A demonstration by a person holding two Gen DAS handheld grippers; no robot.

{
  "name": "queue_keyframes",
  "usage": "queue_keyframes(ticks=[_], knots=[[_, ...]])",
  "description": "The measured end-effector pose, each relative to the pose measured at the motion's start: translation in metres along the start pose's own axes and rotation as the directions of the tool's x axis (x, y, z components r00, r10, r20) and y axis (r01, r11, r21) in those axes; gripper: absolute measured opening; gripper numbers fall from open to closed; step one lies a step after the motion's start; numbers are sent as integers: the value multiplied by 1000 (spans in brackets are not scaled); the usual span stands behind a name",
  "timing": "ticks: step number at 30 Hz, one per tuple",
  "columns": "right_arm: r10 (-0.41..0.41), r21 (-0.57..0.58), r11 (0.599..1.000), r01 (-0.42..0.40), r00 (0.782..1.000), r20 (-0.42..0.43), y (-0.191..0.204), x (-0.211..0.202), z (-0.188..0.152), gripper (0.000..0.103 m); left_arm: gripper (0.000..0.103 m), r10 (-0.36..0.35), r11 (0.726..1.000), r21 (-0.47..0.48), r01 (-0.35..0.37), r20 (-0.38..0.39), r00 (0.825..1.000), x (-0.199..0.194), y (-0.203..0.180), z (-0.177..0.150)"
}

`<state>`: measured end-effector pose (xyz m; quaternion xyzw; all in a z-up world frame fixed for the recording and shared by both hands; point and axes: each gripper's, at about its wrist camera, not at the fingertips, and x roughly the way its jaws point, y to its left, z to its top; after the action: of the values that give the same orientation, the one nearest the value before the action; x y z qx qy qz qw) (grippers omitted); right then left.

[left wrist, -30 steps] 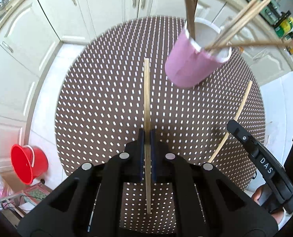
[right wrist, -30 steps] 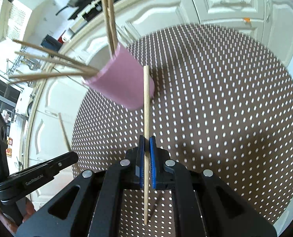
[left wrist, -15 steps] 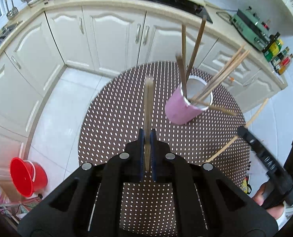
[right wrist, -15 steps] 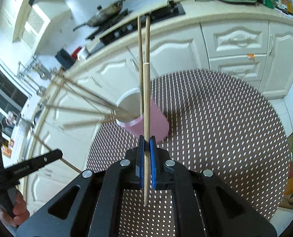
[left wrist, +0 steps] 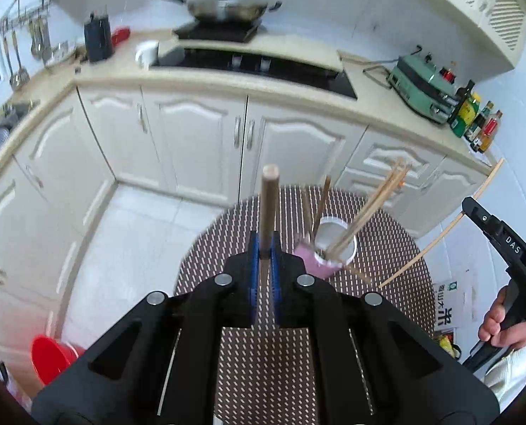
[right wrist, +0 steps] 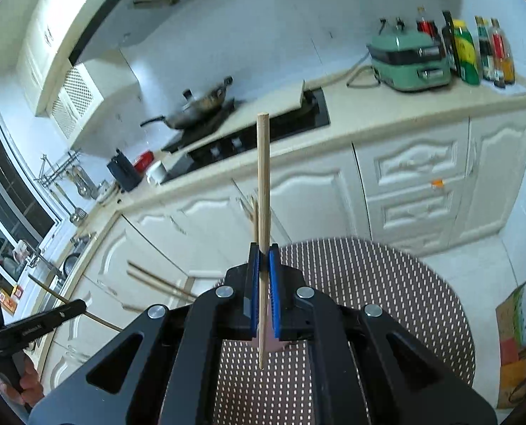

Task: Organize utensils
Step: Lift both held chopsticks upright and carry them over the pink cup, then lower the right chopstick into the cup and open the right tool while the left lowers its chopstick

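both grippers clamped on one plain wooden chopstick each, left gripper (left wrist: 263,248) and right gripper (right wrist: 263,258), sticks pale and straight

We find the round perforated table (left wrist: 387,248) largely bare around the pink cup (left wrist: 319,265), which stands toward its far side. Chopsticks (left wrist: 369,205) fan up and outward from the cup's mouth, leaning mainly right and away, and obstruct approach from above on that side. The near half of the table is open. Beyond the table, white cabinets (left wrist: 199,148) close off the far side. A red bucket (left wrist: 50,357) occupies the floor at lower left.
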<state>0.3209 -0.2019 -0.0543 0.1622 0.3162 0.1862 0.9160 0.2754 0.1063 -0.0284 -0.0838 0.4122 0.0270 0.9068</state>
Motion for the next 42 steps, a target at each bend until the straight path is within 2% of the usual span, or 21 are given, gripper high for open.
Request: queue_keyframes(ticks=[5,10,17,24,33,42], knots=[[21,-20,1000,-21,999,39,9,-1,17,4,6,7,999,39,-11,97,995,-22,-4,30],[39,-32,999,-38,998,51,18,6,27,4,6,-8,998,56,-2,185,983,-38,-13,62],[44,-41,998,-43,998,40,26,25,28,4,6,-78,995,75,63,218,973,-38,-35,86],[31,-55,998,-31,1000,-7,27,50,21,4,6,-146,988,83,134,164,976,-12,-60,90],[30,-41,999,-34,994,-108,20,86,-4,4,6,-133,988,76,131,13,991,55,-76,71],[34,-21,999,-39,981,-193,18,106,-25,5,7,-104,990,86,115,-118,988,111,-82,46]])
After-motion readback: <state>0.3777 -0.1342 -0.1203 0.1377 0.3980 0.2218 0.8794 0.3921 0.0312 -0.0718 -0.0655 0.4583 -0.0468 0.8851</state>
